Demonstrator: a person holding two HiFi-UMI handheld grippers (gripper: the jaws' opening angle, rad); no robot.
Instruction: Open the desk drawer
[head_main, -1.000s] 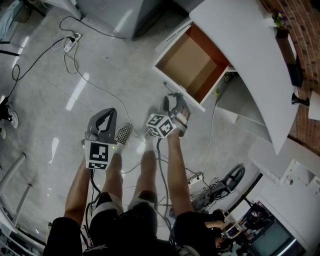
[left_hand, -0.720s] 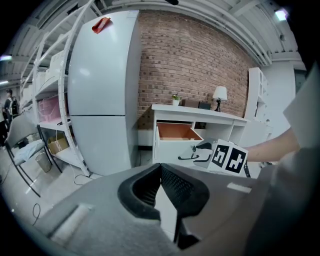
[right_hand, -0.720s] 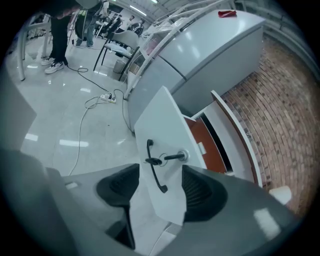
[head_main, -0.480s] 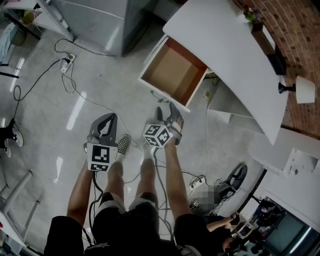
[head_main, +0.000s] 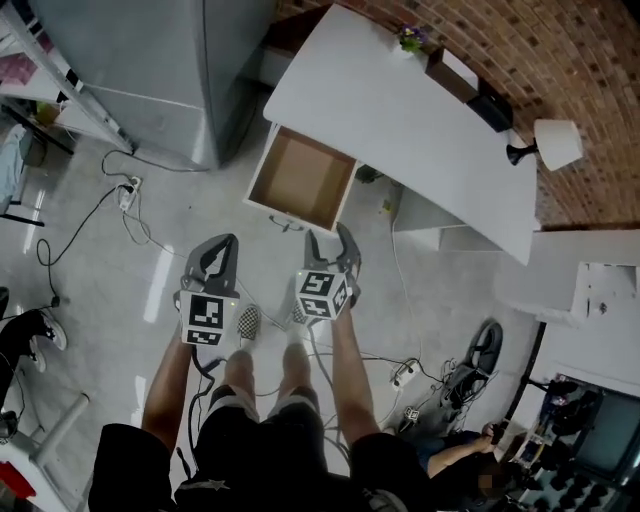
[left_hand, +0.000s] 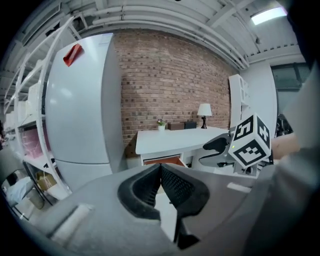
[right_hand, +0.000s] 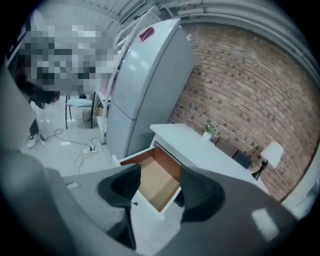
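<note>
The desk drawer (head_main: 300, 180) stands pulled out from under the white desk top (head_main: 400, 120), its brown inside empty. It also shows in the right gripper view, where the drawer (right_hand: 152, 182) lies between the jaws but far beyond them. My right gripper (head_main: 330, 240) is open and holds nothing; its jaws have just been closing a little. It hangs short of the drawer's white front. My left gripper (head_main: 230, 243) is beside it on the left, shut on nothing, fingertips meeting. In the left gripper view, that gripper (left_hand: 160, 166) points towards the desk (left_hand: 175, 140).
A tall grey fridge (head_main: 150, 70) stands left of the desk against a brick wall (head_main: 560, 60). A lamp (head_main: 555, 145) and small plant (head_main: 410, 40) sit on the desk. Cables and a power strip (head_main: 128, 195) lie on the floor. Another person (head_main: 450, 455) is at lower right.
Both grippers have risen from the floor and now sit farther from the drawer. The right one has rolled upright. The drawer stays open.
</note>
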